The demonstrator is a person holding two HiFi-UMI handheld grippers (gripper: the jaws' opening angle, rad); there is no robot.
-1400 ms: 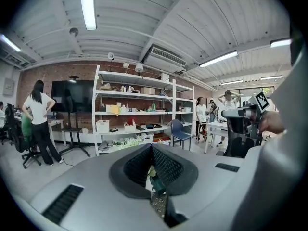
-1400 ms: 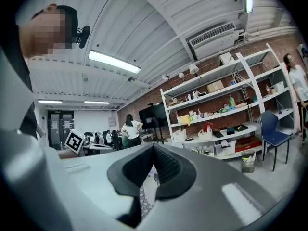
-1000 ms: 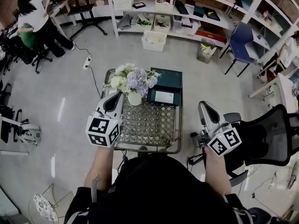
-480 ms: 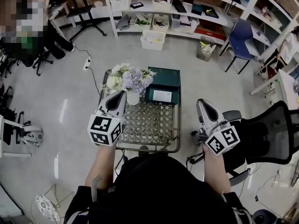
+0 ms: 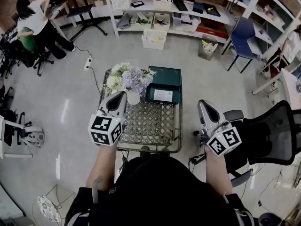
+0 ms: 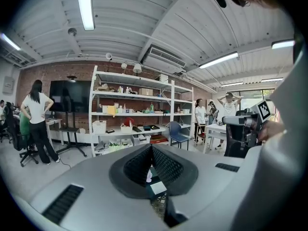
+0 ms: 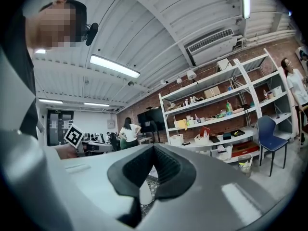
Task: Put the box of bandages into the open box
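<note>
Metal mesh table [image 5: 151, 124], glossy floor [image 5: 66, 81]

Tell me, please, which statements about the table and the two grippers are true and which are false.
1. The left gripper and the right gripper both have their jaws shut on nothing. True.
2. The flowers stand in a white vase on the table. True.
3. The right gripper hovers over the dark green box. False: it is off the table's right side, apart from that box.
4. The blue chair touches the table. False: it stands far off, by the shelves.
</note>
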